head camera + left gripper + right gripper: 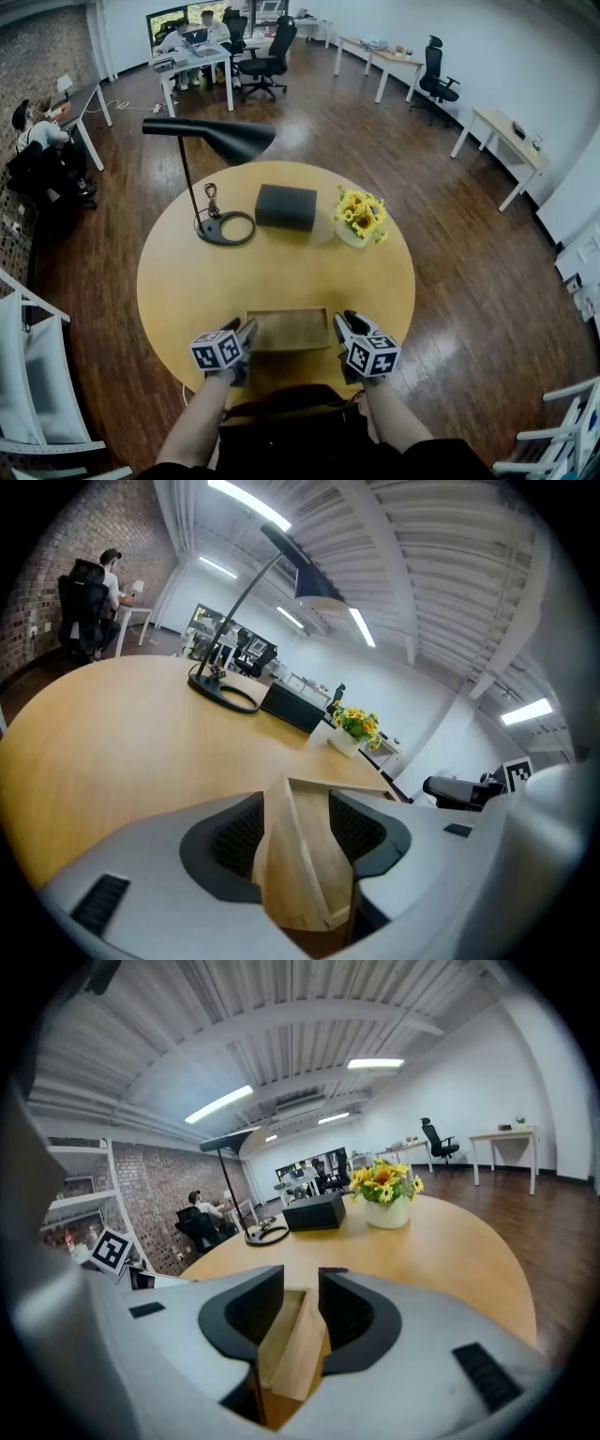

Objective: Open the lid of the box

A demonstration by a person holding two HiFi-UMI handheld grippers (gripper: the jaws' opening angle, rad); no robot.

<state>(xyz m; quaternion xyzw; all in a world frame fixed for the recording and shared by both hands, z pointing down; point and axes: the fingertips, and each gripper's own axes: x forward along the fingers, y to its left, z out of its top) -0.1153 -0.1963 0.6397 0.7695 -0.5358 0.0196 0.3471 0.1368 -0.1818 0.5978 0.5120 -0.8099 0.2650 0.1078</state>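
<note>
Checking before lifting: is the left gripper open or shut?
Shut: the left gripper's pads press on the wooden box's end from both sides.

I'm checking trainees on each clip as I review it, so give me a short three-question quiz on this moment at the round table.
1. Multiple choice: what stands between the jaws of both the left gripper and the right gripper? A nothing; B the ends of the wooden box; C a cup.
2. True or false: in the head view, the dark box lies between the lamp and the flower pot.
3. Fill in: the flowers are ___ in colour.
Key: 1 B; 2 true; 3 yellow.
</note>
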